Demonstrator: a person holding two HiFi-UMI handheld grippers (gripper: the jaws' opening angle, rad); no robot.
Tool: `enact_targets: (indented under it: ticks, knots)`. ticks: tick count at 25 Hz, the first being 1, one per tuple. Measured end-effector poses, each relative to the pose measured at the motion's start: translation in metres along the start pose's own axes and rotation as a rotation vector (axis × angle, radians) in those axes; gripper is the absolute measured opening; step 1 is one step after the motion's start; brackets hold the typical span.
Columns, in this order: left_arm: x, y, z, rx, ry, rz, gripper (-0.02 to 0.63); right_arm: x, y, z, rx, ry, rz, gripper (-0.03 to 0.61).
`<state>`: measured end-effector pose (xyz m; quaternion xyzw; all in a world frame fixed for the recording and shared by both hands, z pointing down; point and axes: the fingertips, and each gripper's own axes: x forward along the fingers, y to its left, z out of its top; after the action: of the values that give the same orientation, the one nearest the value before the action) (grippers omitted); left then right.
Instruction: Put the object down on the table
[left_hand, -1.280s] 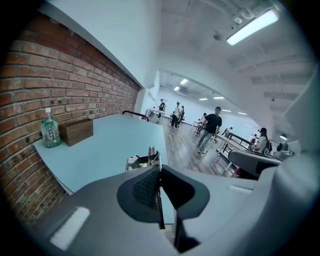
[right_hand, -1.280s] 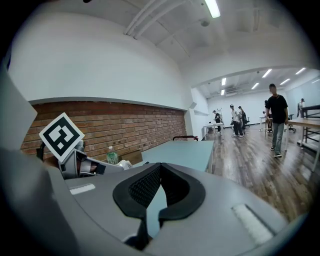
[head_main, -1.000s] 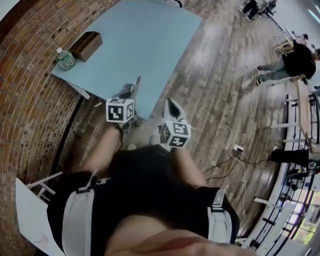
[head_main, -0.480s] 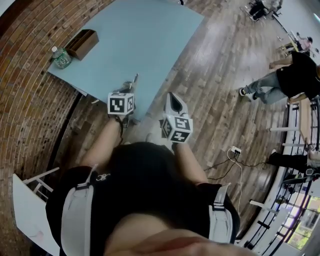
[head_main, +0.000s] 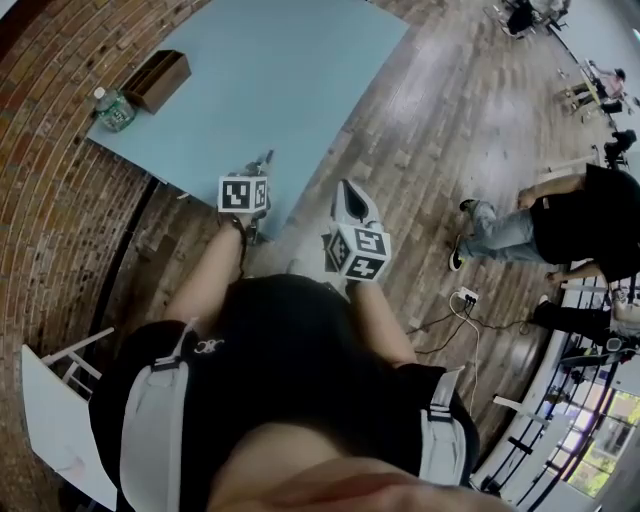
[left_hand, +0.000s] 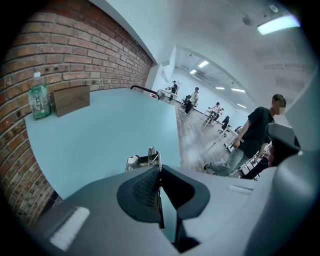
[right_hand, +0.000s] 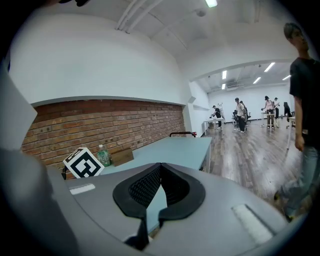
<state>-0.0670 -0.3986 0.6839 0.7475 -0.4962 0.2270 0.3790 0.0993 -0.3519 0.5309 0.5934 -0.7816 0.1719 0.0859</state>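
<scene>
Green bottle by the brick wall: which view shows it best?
Left gripper view: the bottle stands large, upright, side-on, beside the wooden box. Head view shows it small, from above. Right gripper view shows it tiny, beside the marker cube.

**Brick, planks and one long pale table**

A red brick wall (head_main: 60, 200) is running down one side of the room, and a white wall (right_hand: 100, 65) is curving up above it into the ceiling. A long light-blue table (head_main: 290, 80) is standing close along the brick. A wooden plank floor (head_main: 440, 130) is stretching away beside it and catching the glare of strip lights (left_hand: 280, 22) glowing overhead. A white power strip (head_main: 468, 298) is lying on the planks with its cable trailing. A person (head_main: 540, 220) in a dark top and jeans is walking across the floor. Others (right_hand: 240, 112) are standing around at the far end. Daylight and green are showing through glass (head_main: 610, 450) at the room's edge.
</scene>
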Motion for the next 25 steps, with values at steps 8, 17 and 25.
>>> enact_targets:
  ticks: [8, 17, 25]
  knots:
    - [0.028, 0.001, -0.022, -0.003, 0.071, -0.017, 0.009, 0.001, -0.009, -0.005, -0.006, 0.021, -0.017, 0.015]
    - [0.045, 0.01, -0.045, 0.006, 0.126, -0.003, 0.011, 0.002, -0.021, -0.009, 0.017, 0.035, -0.045, 0.015]
    - [0.049, 0.02, -0.049, -0.02, 0.139, 0.002, 0.036, 0.004, -0.023, -0.01, 0.025, 0.037, -0.056, 0.015]
